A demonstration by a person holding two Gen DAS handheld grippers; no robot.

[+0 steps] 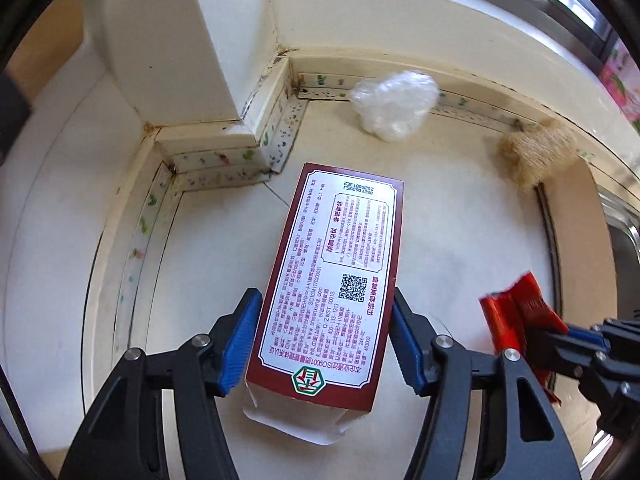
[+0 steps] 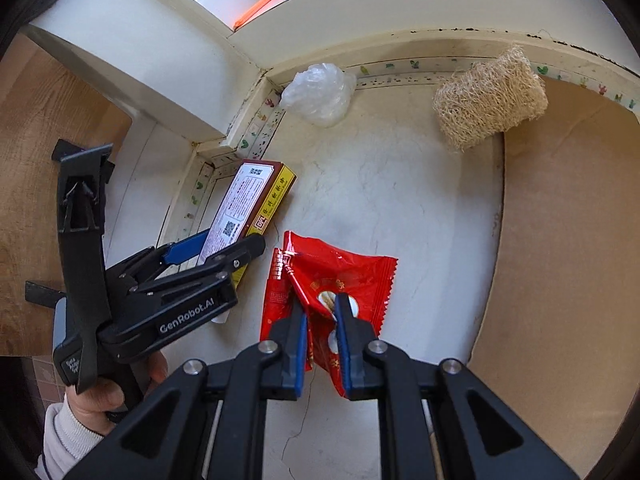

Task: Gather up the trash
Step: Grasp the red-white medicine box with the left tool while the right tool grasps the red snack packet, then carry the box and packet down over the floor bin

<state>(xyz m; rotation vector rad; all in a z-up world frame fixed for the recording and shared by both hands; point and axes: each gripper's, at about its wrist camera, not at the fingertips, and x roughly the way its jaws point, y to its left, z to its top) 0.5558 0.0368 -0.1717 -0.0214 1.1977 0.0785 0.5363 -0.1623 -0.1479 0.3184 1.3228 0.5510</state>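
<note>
The left gripper points steeply down at lower centre with jaws spread, while the right gripper is clamped tight.

1. This looks like a home kitchen: a pale stone-look desk runs into a corner under a window sill.
2. A stainless sink rim shows at the right edge of the left wrist view.
3. A loofah scrubber lies by the back wall.
4. Patterned sealing tape with small coloured prints lines the joint between wall and desk, with dark grime along it.
5. A wood-grain floor shows to the left.
</note>
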